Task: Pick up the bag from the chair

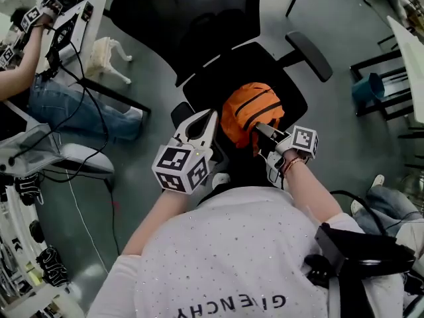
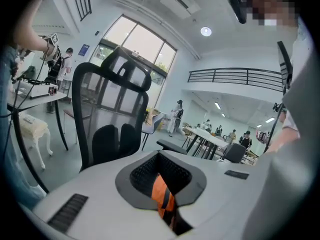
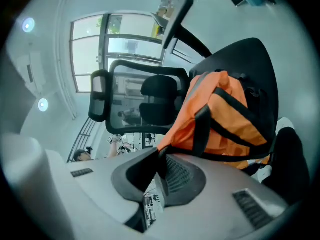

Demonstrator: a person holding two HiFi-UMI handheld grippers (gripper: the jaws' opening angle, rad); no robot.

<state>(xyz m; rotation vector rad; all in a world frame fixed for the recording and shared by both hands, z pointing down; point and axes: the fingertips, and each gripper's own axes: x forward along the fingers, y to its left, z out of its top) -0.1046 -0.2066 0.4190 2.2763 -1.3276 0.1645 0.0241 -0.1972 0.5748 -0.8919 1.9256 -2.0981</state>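
Observation:
An orange bag [image 1: 250,111] with black straps sits over the seat of a black office chair [image 1: 215,71]. My left gripper [image 1: 211,116] is at the bag's left edge, its jaws shut on an orange-and-black strip of the bag [image 2: 163,198]. My right gripper [image 1: 260,132] is at the bag's near side. In the right gripper view the bag [image 3: 222,115] fills the right half, and the right gripper [image 3: 155,184] is shut on one of its black straps, with a white label hanging between the jaws. I cannot tell whether the bag still rests on the seat.
The chair's armrest [image 1: 309,55] sticks out at the right and its mesh backrest [image 2: 110,114] stands ahead. A seated person in jeans [image 1: 73,108], a desk and floor cables are at the left. A small white stool [image 1: 109,55] and a blue bin [image 1: 368,89] stand nearby.

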